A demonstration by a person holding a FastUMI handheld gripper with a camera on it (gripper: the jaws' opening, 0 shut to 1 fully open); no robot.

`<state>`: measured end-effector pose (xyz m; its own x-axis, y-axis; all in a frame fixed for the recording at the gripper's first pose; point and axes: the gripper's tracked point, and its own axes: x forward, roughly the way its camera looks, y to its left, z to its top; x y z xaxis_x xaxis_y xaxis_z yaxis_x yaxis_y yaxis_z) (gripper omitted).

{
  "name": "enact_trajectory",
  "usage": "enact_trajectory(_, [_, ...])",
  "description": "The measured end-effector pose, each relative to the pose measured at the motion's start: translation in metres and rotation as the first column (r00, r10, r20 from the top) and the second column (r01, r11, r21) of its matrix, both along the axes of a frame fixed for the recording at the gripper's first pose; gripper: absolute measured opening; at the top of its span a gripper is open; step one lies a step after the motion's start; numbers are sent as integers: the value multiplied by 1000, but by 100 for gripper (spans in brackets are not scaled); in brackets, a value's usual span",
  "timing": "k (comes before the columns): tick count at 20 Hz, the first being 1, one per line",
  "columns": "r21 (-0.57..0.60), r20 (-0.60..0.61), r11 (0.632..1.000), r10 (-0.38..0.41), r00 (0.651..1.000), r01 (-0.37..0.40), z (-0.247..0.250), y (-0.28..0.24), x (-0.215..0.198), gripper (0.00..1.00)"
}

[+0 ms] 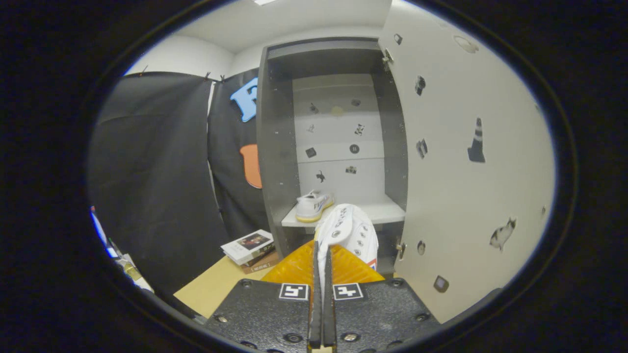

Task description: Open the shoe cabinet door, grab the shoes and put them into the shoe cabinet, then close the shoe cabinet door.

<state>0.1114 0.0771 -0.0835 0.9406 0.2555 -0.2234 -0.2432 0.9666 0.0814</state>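
My tool is clamped on a white sneaker: the two fingers stand almost together with a thin white edge of the shoe, its heel or collar I judge, pinched between them. The sneaker hangs just ahead of the fingertips, toe pointing toward the open shoe cabinet, its eyelet rows facing up at me.

Beyond it, its mate already sits on the white shelf inside the cabinet, toward the shelf's left end, with bare shelf to its right. The cabinet door stands swung open on the right, close beside the held shoe. Lower and to the left, a stack of books lies on the wooden counter, beside the cabinet's left wall.

So I judge I am in the carrying step with the second shoe. Next I need to move it forward over the shelf's free right part, clear of the door's edge and the first shoe, set it down, then part the fingers. Closing the door is left.
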Motion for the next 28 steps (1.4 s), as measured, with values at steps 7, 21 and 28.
enact_trajectory(7, [-25,61,995,-94,994,95,63,-9,73,5])
enact_trajectory(21, [-180,6,974,-141,990,139,12,-21,262,5])
enact_trajectory(28, [-344,-72,939,-49,996,21,-43,-9,330,5])
